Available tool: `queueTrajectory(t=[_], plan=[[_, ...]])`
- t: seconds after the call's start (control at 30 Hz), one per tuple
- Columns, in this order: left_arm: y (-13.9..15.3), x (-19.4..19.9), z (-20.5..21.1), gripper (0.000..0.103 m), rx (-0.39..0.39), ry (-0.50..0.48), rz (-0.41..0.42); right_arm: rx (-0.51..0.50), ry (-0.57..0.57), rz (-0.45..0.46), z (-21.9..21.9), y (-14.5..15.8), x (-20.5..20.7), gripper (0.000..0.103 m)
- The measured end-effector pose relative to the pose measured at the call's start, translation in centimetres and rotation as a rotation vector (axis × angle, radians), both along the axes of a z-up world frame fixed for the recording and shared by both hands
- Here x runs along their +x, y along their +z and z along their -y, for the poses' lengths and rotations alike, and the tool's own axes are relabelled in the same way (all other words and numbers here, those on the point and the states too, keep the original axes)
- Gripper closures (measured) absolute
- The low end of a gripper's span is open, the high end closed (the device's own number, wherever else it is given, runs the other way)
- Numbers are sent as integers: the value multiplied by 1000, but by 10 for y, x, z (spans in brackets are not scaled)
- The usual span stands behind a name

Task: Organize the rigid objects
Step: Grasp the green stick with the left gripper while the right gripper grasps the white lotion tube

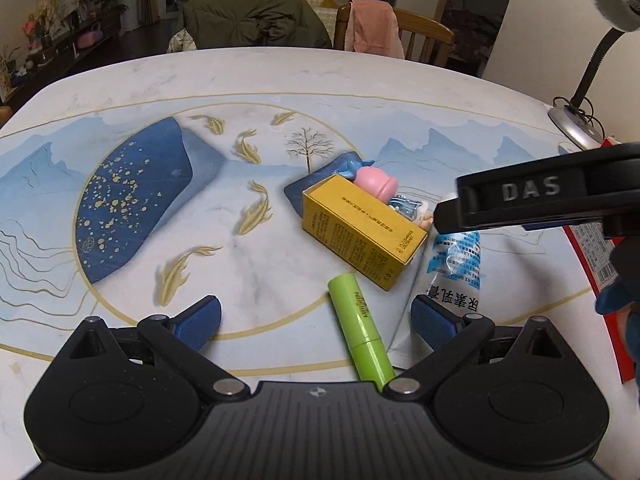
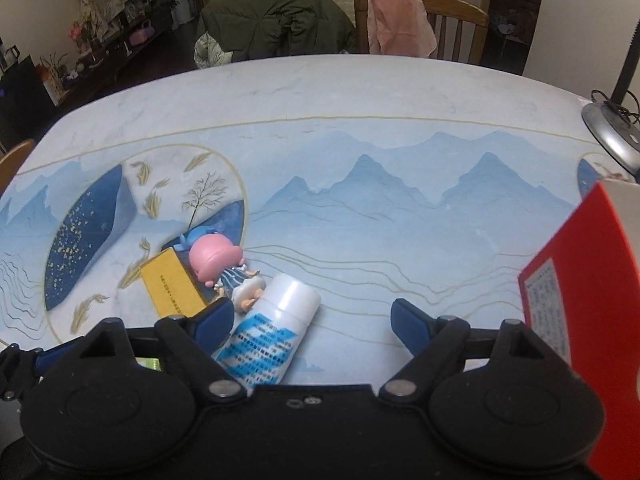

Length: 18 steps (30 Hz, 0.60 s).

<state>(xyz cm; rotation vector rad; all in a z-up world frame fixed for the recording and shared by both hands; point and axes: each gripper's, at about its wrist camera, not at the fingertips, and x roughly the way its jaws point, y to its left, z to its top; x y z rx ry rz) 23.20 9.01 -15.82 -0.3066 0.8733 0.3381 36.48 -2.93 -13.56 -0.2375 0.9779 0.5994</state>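
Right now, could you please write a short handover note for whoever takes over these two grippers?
Left gripper: open, empty, above the green tube.
Right gripper: open, empty, the white and blue tube partly between its fingers, not gripped.
Yellow box, pink-hatted figurine and both tubes lie clustered on the table; red box at the right edge.
Done: nothing visibly sorted.
Left: all four items.

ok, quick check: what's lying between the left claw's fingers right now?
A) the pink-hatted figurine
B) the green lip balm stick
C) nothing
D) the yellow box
B: in the left wrist view the green lip balm stick lies on the table between the open left claw, its pads not touching it; the yellow box and the figurine sit farther ahead.
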Motion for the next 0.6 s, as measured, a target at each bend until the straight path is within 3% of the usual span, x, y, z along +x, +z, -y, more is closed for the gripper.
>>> queueTrajectory(t=[0.23,0.43,0.6], plan=[[0,2,0,10,13,20,4,-10,-4,-22,-7,-9,4,27],[-2,3,13,22,112,-9,-28,-11,18,-22,-8,-11,1,35],[-3,2,22,23,132,-31,-12,-27,21,-30,-4,-16,-3,56]])
